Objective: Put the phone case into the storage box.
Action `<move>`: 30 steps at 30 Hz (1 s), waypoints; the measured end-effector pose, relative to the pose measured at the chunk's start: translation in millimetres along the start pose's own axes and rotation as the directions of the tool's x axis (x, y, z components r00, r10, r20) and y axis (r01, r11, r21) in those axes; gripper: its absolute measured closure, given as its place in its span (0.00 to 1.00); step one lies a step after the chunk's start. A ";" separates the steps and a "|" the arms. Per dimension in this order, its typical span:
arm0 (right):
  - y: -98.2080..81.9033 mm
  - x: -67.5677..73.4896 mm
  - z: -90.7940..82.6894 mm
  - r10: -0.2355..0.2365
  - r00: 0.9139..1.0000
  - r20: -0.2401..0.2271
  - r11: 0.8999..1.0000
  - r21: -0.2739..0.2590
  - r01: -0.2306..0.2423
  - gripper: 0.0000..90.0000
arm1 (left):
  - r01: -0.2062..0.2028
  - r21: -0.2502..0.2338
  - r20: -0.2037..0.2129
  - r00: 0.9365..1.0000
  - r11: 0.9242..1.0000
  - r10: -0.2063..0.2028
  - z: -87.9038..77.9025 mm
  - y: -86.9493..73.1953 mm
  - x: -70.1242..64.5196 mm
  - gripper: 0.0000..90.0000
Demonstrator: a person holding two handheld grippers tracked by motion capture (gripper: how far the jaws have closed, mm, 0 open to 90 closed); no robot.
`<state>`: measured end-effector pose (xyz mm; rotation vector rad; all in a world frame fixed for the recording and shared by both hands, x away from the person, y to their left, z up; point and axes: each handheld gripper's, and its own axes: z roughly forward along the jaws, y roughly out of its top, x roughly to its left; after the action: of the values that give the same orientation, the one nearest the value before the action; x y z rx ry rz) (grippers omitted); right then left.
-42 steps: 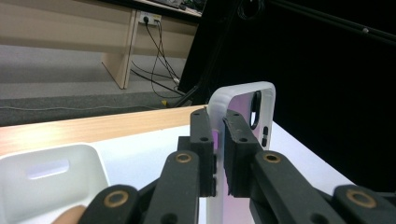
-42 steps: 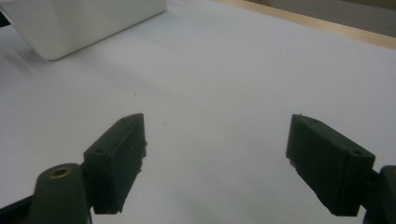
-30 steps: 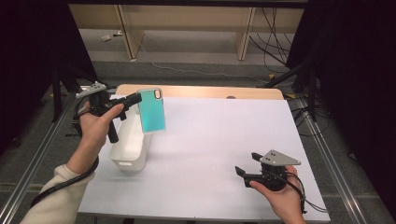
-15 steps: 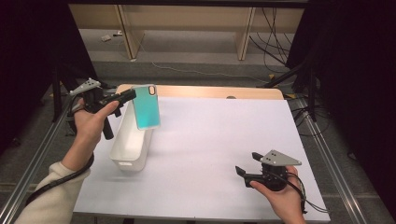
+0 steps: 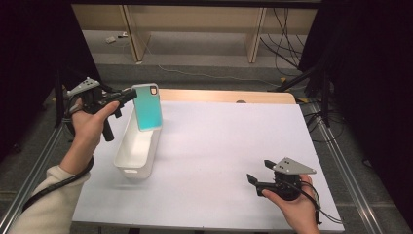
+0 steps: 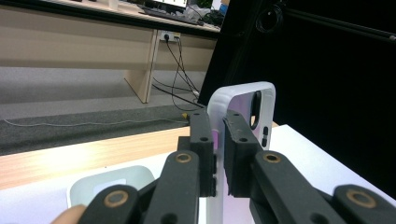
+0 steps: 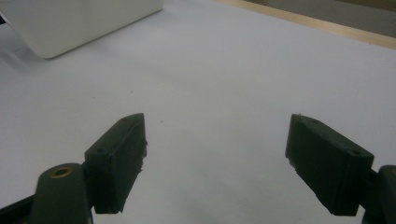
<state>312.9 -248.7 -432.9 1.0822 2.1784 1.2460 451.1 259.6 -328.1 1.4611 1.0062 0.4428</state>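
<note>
Teal and glossy, a phone case hangs upright in the air over the far end of a white plastic bin, pinched at its upper left edge by the left claw. No brand, label or lettering can be read on the case or the bin. In the left gripper view the two black jaws press together on the case's pale rim, with the camera cut-out standing just above them. The bin lies lengthwise at the left side of the white counter; the part of its inside that can be seen holds nothing, and the case does not touch it.

Against the frames of a second before, the case has travelled left and toward the far edge of the counter, from above the bin's right side to above its far end, and the left hand has drawn back with it. The right claw rests low near the counter's front right corner, well apart from the bin, its jaws spread wide over bare white surface, in the same place as before.
</note>
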 end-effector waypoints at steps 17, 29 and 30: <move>-1.4 -1.2 -3.8 0.010 1.000 0.001 1.000 0.015 -0.010 0.25 | -0.011 -0.001 -0.027 1.000 1.000 0.011 0.7 2.4 11.0 0.92; -1.7 -0.8 -3.4 0.013 1.000 -0.002 1.000 0.015 -0.013 0.25 | -0.011 -0.001 -0.050 0.999 1.000 0.011 -1.9 4.8 17.6 0.92; -1.7 -0.9 -3.3 0.013 1.000 -0.001 1.000 0.015 -0.013 0.25 | -0.009 0.001 -0.054 0.998 1.000 0.009 -1.8 4.8 18.3 0.92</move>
<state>310.5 -251.7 -432.6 1.1030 2.1885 1.2380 461.2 275.8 -328.6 1.4614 1.0430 0.4915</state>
